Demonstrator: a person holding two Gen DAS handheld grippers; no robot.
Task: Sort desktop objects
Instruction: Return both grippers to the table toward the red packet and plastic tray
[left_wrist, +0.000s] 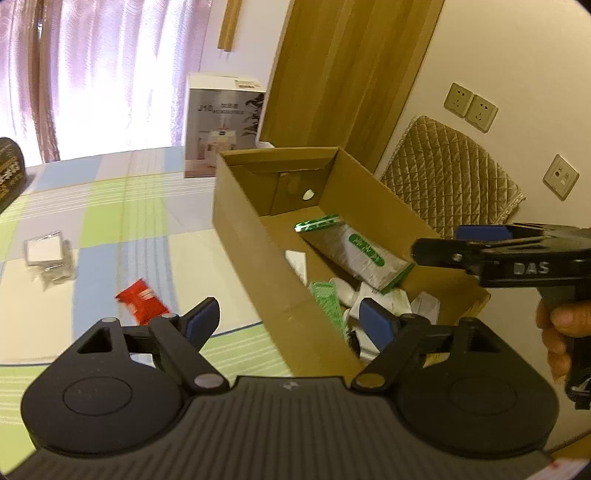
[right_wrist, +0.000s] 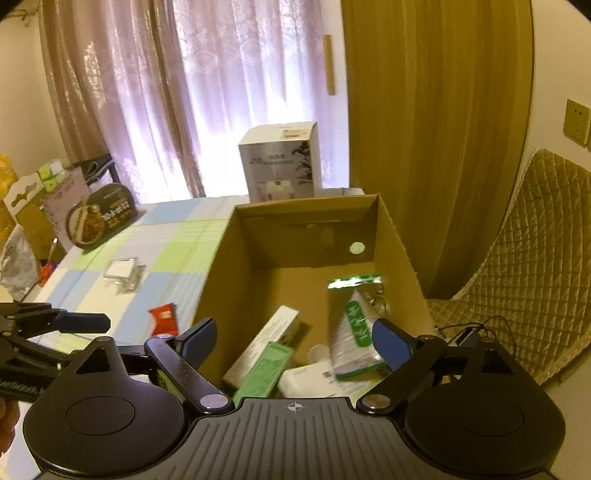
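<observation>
An open cardboard box (left_wrist: 251, 236) (right_wrist: 221, 273) stands on the checked tablecloth. Inside lie a silver-and-green pouch (left_wrist: 364, 254) (right_wrist: 354, 325), a long white carton (right_wrist: 266, 339), a green carton (right_wrist: 264, 373) (left_wrist: 328, 302) and white packets (right_wrist: 314, 376). My right gripper (right_wrist: 295, 343) (left_wrist: 439, 242) hangs open over the box's near end with nothing between its fingers; the pouch lies blurred just beyond its right finger. My left gripper (left_wrist: 290, 325) (right_wrist: 77, 314) is open and empty, straddling the box's left wall. A red packet (left_wrist: 142, 301) (right_wrist: 164, 317) and a clear packet with a white card (left_wrist: 46, 256) (right_wrist: 122, 271) lie on the cloth.
A tall white product box (left_wrist: 221, 125) (right_wrist: 280, 162) stands behind the cardboard box. A dark food package (right_wrist: 99, 218) leans at the table's far left among clutter. A quilted chair back (left_wrist: 443, 184) (right_wrist: 535, 258) is on the right, by a wall with sockets (left_wrist: 469, 107).
</observation>
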